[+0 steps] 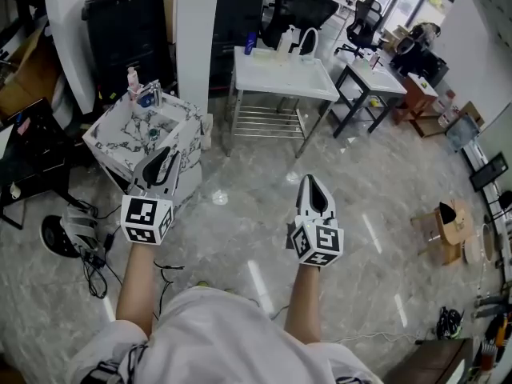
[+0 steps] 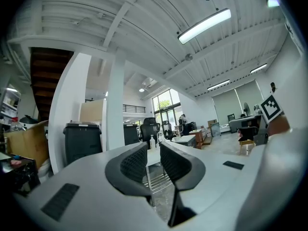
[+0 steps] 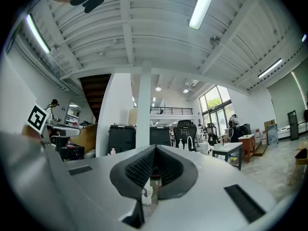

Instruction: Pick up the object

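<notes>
Nothing is held, and I cannot tell which thing the task means. My left gripper hangs over the near corner of a marble-patterned sink stand, and its jaws stand a narrow gap apart, open and empty. Small bottles stand at the stand's far edge. Over the bare grey floor, my right gripper is level with the left one. Its jaw tips meet, shut on nothing. A white table farther ahead carries a blue bottle and white containers.
A white pillar and black bins rise behind the sink stand. Cables and a round device lie on the floor at left. Desks and office chairs fill the far right. A cardboard box sits at right.
</notes>
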